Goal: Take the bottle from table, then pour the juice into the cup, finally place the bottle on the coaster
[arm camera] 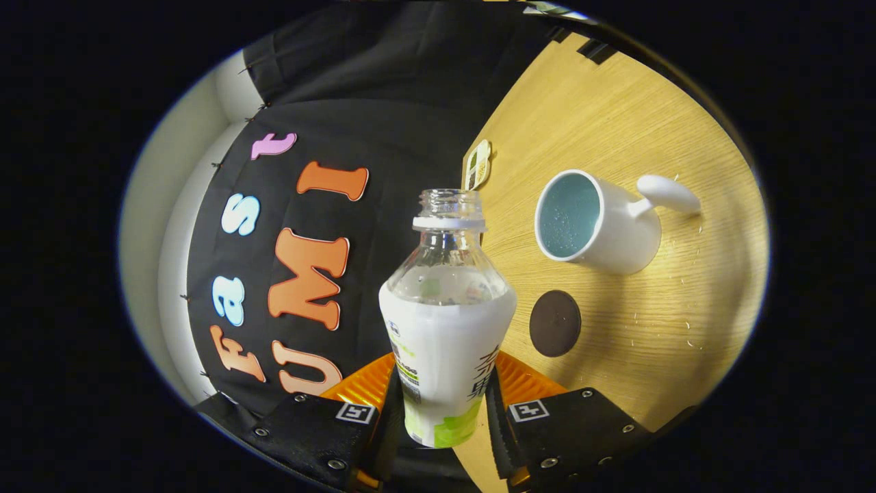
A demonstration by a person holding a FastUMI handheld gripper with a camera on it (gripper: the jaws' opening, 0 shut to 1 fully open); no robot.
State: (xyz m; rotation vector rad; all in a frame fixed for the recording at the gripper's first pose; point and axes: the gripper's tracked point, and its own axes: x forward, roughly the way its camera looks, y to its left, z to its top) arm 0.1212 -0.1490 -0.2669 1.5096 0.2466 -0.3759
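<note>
Wood table (616, 123), 1 bottle (445, 329) gripped, 1 cup (602, 226), 1 coaster (555, 322)

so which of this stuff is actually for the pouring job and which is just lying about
For the job:
- bottle, uncapped, clamped between the gripper fingers
- white cup
- dark round coaster

Lying about:
- small card at the table edge

You've got one bottle (445, 335) pinched between the two fingers (390, 411) of one gripper (443, 411), one cup (592, 222), one coaster (555, 323), one table (616, 116)
</note>
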